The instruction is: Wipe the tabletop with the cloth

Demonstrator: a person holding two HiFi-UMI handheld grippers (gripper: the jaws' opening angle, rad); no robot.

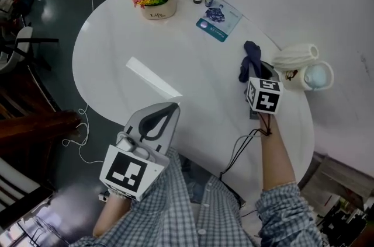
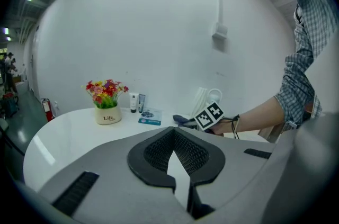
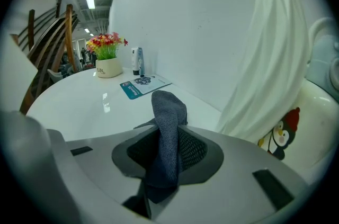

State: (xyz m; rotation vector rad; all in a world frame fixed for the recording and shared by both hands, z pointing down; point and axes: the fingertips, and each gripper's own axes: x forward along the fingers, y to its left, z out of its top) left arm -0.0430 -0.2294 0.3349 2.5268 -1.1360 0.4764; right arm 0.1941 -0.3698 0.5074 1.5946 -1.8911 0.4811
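The white tabletop (image 1: 117, 65) looks smooth and glossy, mirroring light. The dark cloth (image 3: 168, 106) is a coarse, fuzzy weave. The right gripper (image 3: 161, 138) is matt grey plastic. The mug (image 3: 318, 133) at right is glazed.

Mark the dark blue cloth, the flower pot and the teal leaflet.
dark blue woven cloth (image 3: 168, 127), right gripper view, middle of the upright fold.
cream flower pot (image 1: 158, 11), head view, front wall.
teal printed leaflet (image 1: 225, 24), head view, centre.

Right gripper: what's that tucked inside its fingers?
A dark grey-blue cloth is pinched between the right gripper's fingers, with one end sticking up free. The fingers cover its lower end, so how far it runs down cannot be seen.
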